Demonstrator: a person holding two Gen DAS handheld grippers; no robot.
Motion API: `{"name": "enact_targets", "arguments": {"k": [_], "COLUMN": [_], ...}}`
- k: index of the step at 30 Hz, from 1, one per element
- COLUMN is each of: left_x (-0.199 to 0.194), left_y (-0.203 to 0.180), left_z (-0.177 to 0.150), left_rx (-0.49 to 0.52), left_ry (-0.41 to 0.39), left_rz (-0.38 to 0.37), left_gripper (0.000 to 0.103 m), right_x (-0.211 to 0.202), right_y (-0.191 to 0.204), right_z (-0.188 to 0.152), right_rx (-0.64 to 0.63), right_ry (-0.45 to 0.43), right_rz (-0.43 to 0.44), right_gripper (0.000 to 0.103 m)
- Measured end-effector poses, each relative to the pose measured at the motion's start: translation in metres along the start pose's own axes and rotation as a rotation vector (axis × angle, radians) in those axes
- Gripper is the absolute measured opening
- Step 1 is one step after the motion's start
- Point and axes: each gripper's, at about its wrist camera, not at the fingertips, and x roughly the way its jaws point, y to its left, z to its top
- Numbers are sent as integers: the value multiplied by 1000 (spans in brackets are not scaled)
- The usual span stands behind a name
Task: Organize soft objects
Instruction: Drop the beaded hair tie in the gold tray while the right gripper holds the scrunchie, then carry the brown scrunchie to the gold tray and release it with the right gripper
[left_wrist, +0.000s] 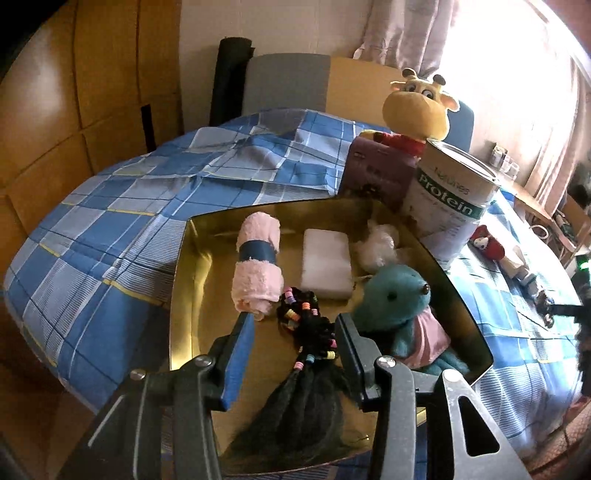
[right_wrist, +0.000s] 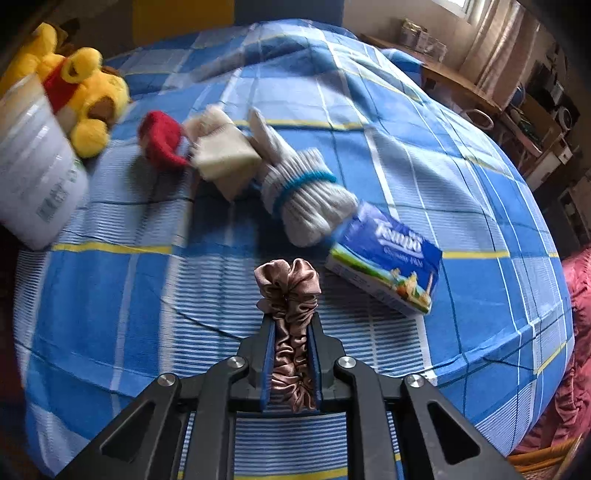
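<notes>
Bed (right_wrist: 369, 122) under blue checked sheet. On it: gold tray (left_wrist: 184, 266), Protein tin (left_wrist: 450, 195), purple box (left_wrist: 373, 173). Farther along: red toy (right_wrist: 159, 142), beige cloth (right_wrist: 221, 155), bundled gloves (right_wrist: 306, 195), Tempo pack (right_wrist: 388, 258), yellow plush (right_wrist: 88, 107) beside the tin.

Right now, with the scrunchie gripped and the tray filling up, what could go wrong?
1. The brown satin scrunchie sticks out past the right jaws; the slick fabric may slip free.
2. The black beaded hair bundle lies between the open left jaws and may snag.
3. The gold metal tray looks crowded; the teal plush toy leans near its rim.
</notes>
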Motion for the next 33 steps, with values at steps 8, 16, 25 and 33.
{"name": "enact_targets", "arguments": {"k": [8, 16, 25, 33], "left_x": [5, 7, 16, 15], "left_y": [4, 5, 5, 6], "left_z": [-1, 1, -1, -2], "left_rx": [-4, 11, 16, 9], "left_ry": [11, 9, 33, 37], "left_rz": [-10, -10, -13, -4], "left_gripper": [46, 48, 48, 48], "right_x": [-52, -124, -243, -237], "right_y": [19, 62, 198, 332], "right_z": [86, 234, 309, 233], "right_rx": [-41, -7, -213, -612], "right_ry": [-99, -294, -632, -531], "right_rz": [18, -86, 71, 354], "right_gripper": [15, 15, 15, 15]}}
